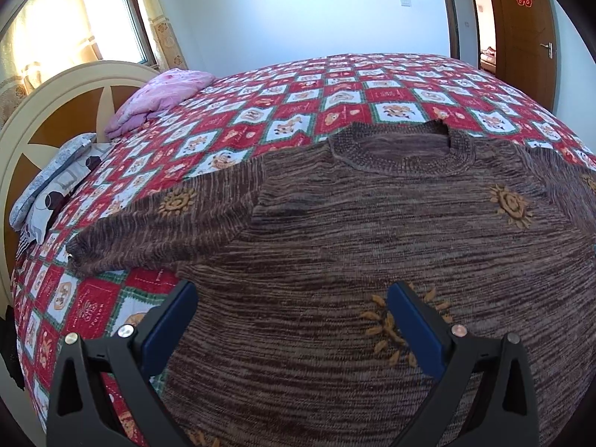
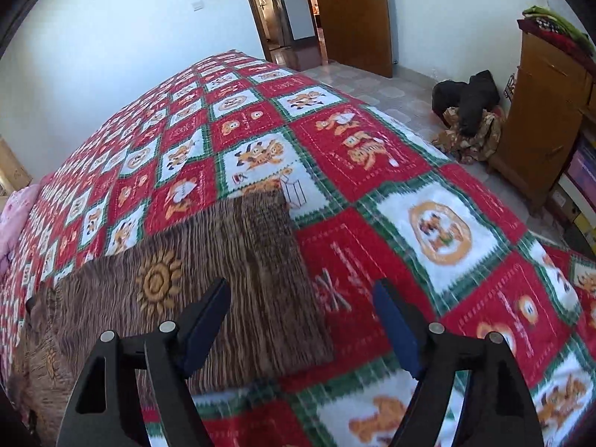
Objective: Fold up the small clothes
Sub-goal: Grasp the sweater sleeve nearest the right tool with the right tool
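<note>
A brown knitted sweater (image 1: 372, 223) with orange sun motifs lies flat on the red, white and green patchwork quilt (image 1: 335, 85), its collar (image 1: 402, 149) toward the far side. One sleeve (image 1: 160, 231) stretches out to the left. My left gripper (image 1: 292, 290) hovers open over the sweater's lower body with nothing between its blue pads. In the right wrist view the other sleeve (image 2: 242, 260) lies straight, its cuff pointing away. My right gripper (image 2: 301, 285) stands open above that sleeve's right edge and the bare quilt (image 2: 409, 171), gripping nothing.
A pink folded blanket (image 1: 160, 97) and patterned pillows (image 1: 56, 186) lie by the cream headboard (image 1: 56, 111). Beyond the bed's right edge are a tiled floor, a pile of dark clothes (image 2: 469, 119), a wooden cabinet (image 2: 540, 119) and a wooden door (image 2: 350, 11).
</note>
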A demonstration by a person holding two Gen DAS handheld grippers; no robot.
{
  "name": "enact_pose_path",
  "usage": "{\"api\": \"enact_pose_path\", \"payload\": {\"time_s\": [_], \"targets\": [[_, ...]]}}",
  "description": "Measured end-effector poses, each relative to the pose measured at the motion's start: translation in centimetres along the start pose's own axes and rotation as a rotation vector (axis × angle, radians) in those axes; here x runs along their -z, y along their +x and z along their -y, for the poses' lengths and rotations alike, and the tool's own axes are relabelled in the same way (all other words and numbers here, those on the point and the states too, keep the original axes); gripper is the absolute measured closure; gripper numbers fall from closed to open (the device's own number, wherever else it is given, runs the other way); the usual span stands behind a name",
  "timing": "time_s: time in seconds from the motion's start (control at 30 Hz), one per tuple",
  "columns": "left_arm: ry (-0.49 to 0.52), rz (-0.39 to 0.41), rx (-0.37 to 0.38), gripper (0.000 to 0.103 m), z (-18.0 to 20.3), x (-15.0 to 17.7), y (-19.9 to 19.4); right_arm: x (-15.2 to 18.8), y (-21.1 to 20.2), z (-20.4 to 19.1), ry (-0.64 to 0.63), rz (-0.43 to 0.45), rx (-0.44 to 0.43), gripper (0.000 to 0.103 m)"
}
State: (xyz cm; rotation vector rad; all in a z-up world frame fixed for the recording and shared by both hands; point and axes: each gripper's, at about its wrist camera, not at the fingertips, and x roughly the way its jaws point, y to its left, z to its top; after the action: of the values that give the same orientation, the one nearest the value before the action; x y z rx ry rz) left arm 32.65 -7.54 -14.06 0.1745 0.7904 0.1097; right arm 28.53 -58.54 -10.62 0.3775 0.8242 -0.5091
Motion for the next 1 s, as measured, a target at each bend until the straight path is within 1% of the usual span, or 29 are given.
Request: {"api": "enact_pose_path", "payload": {"time_s": [0.07,0.13,0.2,0.27,0.3,0.37,0.4,0.43,0.53,0.6,0.7,0.83,1.0], "targets": [[0.004,-0.004,-0.003,0.000,0.1,0.0,0.3,-0.7,1.3,-0.4,-0.017,-0.012,0.006,0.025],[0.008,-0.005,-0.011,0.000,0.0,0.0,0.5,-1.1,2.3,-1.0,-0.044,-0.022,0.035,0.025],[0.005,-0.010,-0.012,0.000,0.0,0.0,0.7,-1.3,3.0,-2.4,-0.121,-0.007,0.078,0.031],[-0.004,-0.018,-0.003,0.000,-0.2,-0.1,0.9,-1.2,3.2,-3.5,-0.179,0.005,0.088,0.052],[-0.005,-0.019,0.000,0.000,-0.3,-0.1,0.9,-1.1,3.2,-4.1,-0.214,0.007,0.087,0.058],[-0.006,-0.020,0.003,0.000,-0.3,0.0,0.9,-1.0,3.0,-5.0,-0.270,0.007,0.092,0.081],[-0.008,-0.021,0.009,0.000,-0.4,0.0,0.9,-1.0,2.8,-5.5,-0.292,0.009,0.104,0.085],[-0.011,-0.023,0.017,0.000,-0.5,0.0,0.8,-1.0,2.6,-5.8,-0.303,0.011,0.115,0.091],[-0.023,-0.022,0.037,0.000,-0.9,0.1,0.4,-1.3,1.7,-6.3,-0.284,0.014,0.107,0.093],[-0.027,-0.013,0.043,0.000,-1.2,0.1,0.0,-1.6,0.5,-6.6,-0.257,0.022,0.078,0.099],[-0.034,0.014,0.041,0.000,-2.1,0.1,-0.7,-1.9,-0.9,-7.8,-0.234,0.027,0.043,0.099],[-0.065,0.043,0.049,0.000,-3.6,0.1,-1.4,-1.8,-3.4,-10.9,-0.266,0.057,0.012,0.099],[-0.092,0.044,0.069,0.000,-4.9,0.5,-1.4,-1.5,-6.5,-16.1,-0.335,0.082,-0.034,0.099]]}}
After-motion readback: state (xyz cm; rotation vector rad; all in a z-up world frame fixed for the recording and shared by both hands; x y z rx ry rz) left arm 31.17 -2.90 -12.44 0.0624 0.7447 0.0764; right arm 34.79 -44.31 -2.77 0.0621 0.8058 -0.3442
